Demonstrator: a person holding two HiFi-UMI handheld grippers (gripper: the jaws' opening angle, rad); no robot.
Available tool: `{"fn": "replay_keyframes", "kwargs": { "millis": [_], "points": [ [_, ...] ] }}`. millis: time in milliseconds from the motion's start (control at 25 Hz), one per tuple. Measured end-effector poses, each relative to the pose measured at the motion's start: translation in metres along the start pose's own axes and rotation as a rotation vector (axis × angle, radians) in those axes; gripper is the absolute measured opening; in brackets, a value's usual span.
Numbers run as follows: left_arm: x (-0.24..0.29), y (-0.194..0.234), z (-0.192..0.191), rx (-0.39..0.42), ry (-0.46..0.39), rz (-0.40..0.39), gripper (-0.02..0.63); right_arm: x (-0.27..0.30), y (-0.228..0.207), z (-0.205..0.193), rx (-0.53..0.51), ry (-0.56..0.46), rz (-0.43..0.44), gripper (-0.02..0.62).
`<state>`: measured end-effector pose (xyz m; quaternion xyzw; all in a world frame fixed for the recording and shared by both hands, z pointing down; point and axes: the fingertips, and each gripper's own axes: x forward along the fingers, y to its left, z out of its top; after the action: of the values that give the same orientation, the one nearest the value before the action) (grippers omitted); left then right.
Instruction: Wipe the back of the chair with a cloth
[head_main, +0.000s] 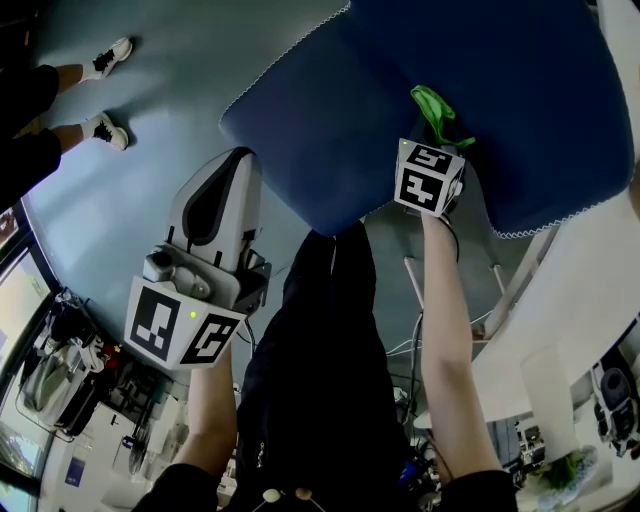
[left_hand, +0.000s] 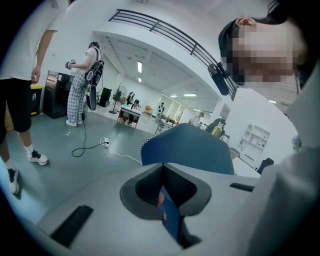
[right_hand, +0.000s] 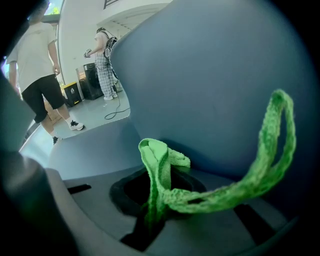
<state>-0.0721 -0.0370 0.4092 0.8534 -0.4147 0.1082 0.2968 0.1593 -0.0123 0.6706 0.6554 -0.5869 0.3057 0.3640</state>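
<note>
Cloth (head_main: 435, 108), green, is lying upper right of centre in the head view, being pinched by the right gripper (right_hand: 152, 207) against the blue chair (head_main: 330, 120) back (one loop dangling free). The left gripper (left_hand: 165, 200) is clamping the chair's edge.

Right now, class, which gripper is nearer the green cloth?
Right. The right gripper clamps the green cloth at the blue chair back; the left gripper sits by its edge, away from the cloth.
</note>
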Motion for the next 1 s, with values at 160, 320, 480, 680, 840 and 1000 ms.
{"fn": "replay_keyframes", "kwargs": {
  "millis": [160, 320, 480, 680, 840, 1000],
  "points": [
    [-0.001, 0.003, -0.003, -0.005, 0.009, 0.001, 0.002, 0.004, 0.001, -0.006, 0.006, 0.018, 0.008, 0.044],
    [-0.002, 0.007, -0.006, -0.012, 0.020, -0.001, 0.002, 0.005, 0.002, -0.006, -0.007, 0.018, 0.004, 0.044],
    [-0.004, 0.010, -0.008, -0.012, 0.019, 0.002, 0.002, 0.012, 0.006, -0.013, -0.009, 0.045, 0.024, 0.044],
    [-0.005, 0.010, -0.006, -0.009, 0.016, 0.007, 0.002, 0.018, 0.005, -0.020, 0.014, 0.058, 0.022, 0.044],
    [-0.008, 0.014, -0.007, -0.016, 0.016, 0.014, 0.002, 0.023, 0.011, -0.026, 0.018, 0.090, 0.030, 0.044],
    [-0.008, 0.013, -0.007, -0.017, 0.015, 0.011, 0.002, 0.025, 0.011, -0.026, 0.021, 0.092, 0.029, 0.044]
  ]
}}
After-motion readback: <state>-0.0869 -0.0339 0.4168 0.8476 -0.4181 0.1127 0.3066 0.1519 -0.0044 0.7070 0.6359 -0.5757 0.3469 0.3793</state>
